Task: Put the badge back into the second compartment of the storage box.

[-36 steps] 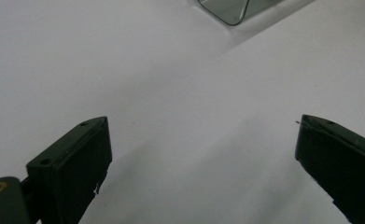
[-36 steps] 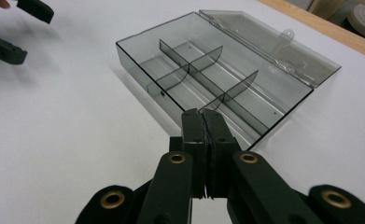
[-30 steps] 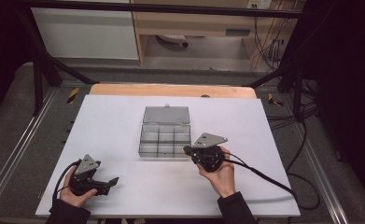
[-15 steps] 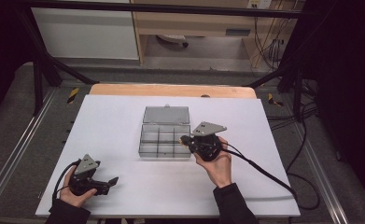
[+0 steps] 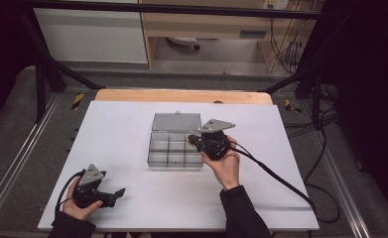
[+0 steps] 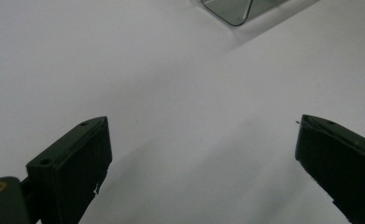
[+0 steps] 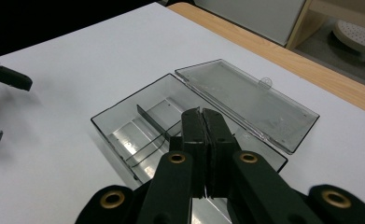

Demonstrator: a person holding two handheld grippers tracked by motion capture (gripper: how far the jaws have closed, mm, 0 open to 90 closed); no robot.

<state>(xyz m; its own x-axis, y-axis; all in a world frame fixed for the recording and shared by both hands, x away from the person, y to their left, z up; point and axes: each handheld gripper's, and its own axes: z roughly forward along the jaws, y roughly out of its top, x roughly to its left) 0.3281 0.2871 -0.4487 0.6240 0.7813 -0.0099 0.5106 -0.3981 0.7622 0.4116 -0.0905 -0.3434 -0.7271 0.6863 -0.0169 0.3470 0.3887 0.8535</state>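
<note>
Over the clear compartment box (image 5: 175, 148), mid-counter (image 5: 122, 124) with lid (image 7: 248, 102) flipped back, right claw (image 7: 203, 122) sits pinched together, empty. Left claw (image 6: 201, 154) gapes wide, well toward the near-left corner from the box. Likely a divider grab: spread the jaws first, drop straight down astride it
</note>
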